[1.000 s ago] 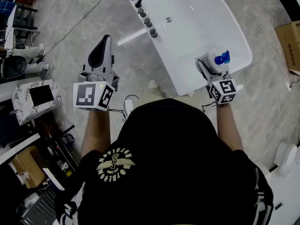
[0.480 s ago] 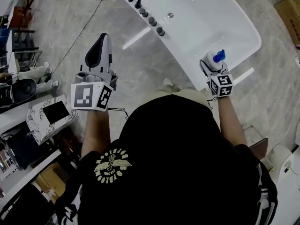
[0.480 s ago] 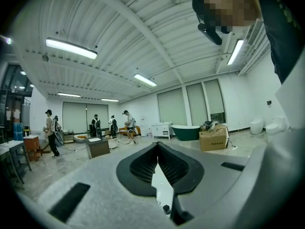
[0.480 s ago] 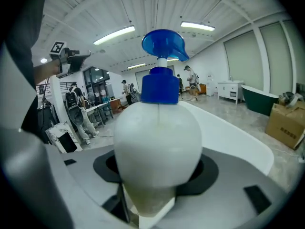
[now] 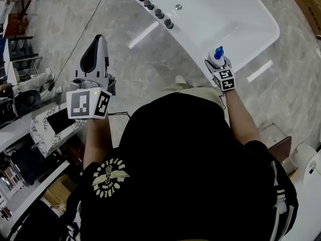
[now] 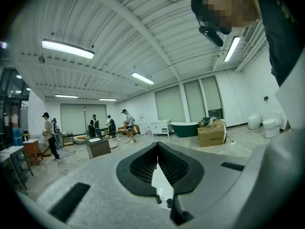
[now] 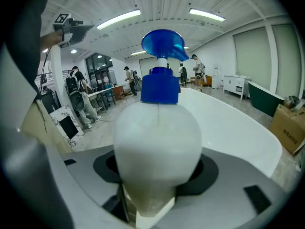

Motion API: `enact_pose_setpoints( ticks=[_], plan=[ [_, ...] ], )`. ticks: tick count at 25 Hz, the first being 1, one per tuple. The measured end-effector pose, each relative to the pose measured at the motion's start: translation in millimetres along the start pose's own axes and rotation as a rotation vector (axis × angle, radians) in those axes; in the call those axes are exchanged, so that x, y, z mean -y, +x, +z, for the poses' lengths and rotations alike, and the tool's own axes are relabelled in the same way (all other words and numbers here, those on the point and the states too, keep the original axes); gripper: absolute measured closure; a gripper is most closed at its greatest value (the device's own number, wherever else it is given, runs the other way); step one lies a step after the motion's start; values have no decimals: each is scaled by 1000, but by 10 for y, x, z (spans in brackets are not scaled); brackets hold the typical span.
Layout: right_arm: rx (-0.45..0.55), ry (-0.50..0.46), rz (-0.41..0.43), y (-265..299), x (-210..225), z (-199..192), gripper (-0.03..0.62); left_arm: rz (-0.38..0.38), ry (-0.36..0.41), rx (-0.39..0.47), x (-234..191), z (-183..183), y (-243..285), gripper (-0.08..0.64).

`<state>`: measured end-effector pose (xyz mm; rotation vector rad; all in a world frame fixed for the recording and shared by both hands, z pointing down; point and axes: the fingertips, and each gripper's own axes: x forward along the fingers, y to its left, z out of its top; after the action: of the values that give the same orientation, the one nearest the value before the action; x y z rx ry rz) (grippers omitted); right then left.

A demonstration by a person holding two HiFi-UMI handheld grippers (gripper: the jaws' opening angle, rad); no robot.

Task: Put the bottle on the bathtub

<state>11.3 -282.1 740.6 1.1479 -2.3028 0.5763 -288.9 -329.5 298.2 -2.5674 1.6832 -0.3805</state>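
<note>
White and glossy, the bathtub (image 5: pixel 225 24) fills the top of the head view, and its near rim lies right by the right claw (image 5: pixel 219 68). The left claw (image 6: pixel 157 168), well apart over the grey floor (image 5: pixel 150 59), is closed on nothing, its tips meeting. The right claw grips the white bottle (image 7: pixel 157 137) round its belly, upright, at the tub's near edge. The bottle's base is hidden, so contact with the rim cannot be told. A blue pump cap (image 7: pixel 163 46) tops it. The set-down seems to be the step in hand. It calls for keeping the bottle vertical and seating its base flat on the broad rim, clear of the inward slope. The claw should let go only once the bottle stands by itself.
</note>
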Motion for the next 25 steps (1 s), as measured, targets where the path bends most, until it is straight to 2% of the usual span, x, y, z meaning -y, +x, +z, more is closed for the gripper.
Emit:
enact_pose_setpoints(
  ticks=[4, 11, 18, 25],
  plan=[
    [-33, -40, 20, 151, -31, -149, 330, 22, 1, -24, 8, -77, -103, 551],
    [-45, -98, 147, 465, -192, -206, 330, 78, -17, -96, 126, -292, -316, 551],
    [-82, -182, 232, 787, -263, -324, 330, 154, -44, -182, 282, -534, -529, 551],
    [-53, -234, 237, 943, -310, -291, 330, 218, -68, -260, 408, -715, -820, 551]
  ],
)
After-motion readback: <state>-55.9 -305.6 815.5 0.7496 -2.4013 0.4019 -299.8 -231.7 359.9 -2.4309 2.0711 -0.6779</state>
